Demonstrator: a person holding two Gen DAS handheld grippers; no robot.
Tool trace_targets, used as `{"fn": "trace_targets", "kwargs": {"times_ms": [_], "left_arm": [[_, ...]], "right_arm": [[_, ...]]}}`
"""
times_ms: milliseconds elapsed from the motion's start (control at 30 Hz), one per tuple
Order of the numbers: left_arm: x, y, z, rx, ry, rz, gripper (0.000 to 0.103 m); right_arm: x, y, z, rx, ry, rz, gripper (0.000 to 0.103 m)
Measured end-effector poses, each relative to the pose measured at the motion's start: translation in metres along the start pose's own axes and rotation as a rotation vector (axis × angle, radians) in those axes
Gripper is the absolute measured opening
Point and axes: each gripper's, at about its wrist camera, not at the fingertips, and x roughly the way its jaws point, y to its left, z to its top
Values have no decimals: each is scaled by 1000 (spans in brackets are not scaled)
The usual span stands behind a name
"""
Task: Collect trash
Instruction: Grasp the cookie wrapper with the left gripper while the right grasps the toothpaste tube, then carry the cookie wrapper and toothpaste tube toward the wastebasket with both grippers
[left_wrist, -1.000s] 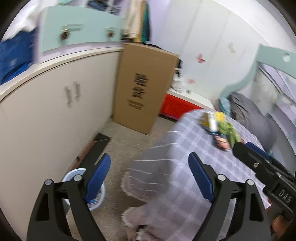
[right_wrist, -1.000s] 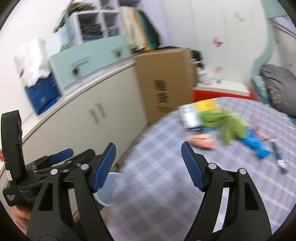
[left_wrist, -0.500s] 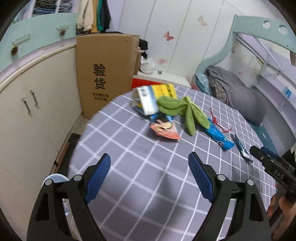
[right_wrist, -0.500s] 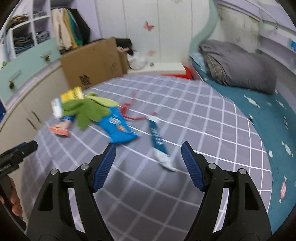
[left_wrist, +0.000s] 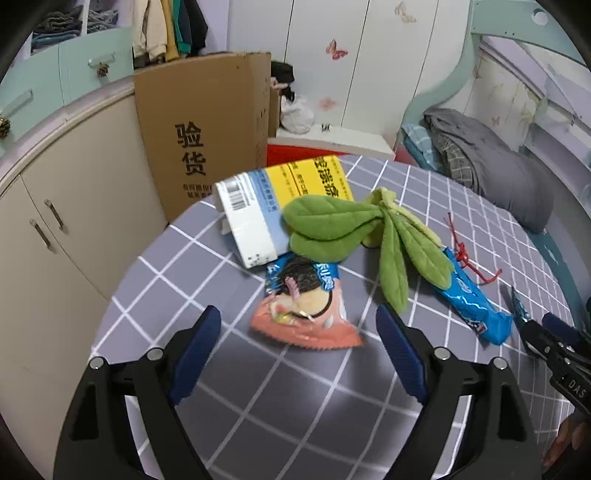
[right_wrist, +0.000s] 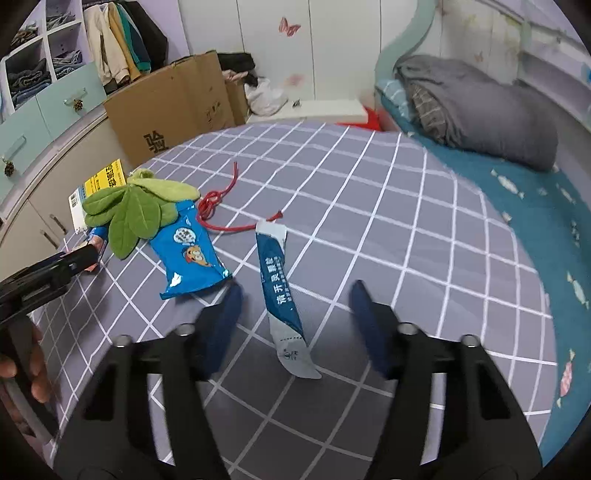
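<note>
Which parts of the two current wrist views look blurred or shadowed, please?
Left wrist view: the pink snack wrapper is slightly smeared, and the left claw casts a dark shadow on the tablecloth. Right wrist view: the right claw has blurred fingers around the sharper dark blue sachet.

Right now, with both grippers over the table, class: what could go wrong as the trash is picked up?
1. The right gripper, jaws just narrowing around the dark blue sachet, may pinch the tablecloth too.
2. The green plush leaf overlaps the blue wrapper, so it may get dragged along.
</note>
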Motion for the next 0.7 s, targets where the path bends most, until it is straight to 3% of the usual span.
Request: {"fn": "trace_targets", "kwargs": {"times_ms": [100,167,200,233,300,333,500,700], "left_arm": [[7,-2,4,-2,21,1,83],[8,-5,5,10,22,9,74],[7,-6,6,26,20,29,60],[7,-9,6,39,20,41,52],[5,-10,5,53,24,27,48],[3,-10,4,54,25,19,44],[-14,-4,-10,57,28,-56,34],[-40,6,-38,46,45,-147,32]], "right_arm": [[0,-3,0,13,0,-2,43],[-1,-3,0,13,0,-10,31],[-1,-3,1,13,1,-15,30],[-1,-3,1,11,1,-21,28],[-1,-2,0,10,2,-25,24],[-1,-2,1,10,2,-22,16],[-6,0,1,4,-25,-27,15],[-25,6,-15,12,-58,-7,15]]}}
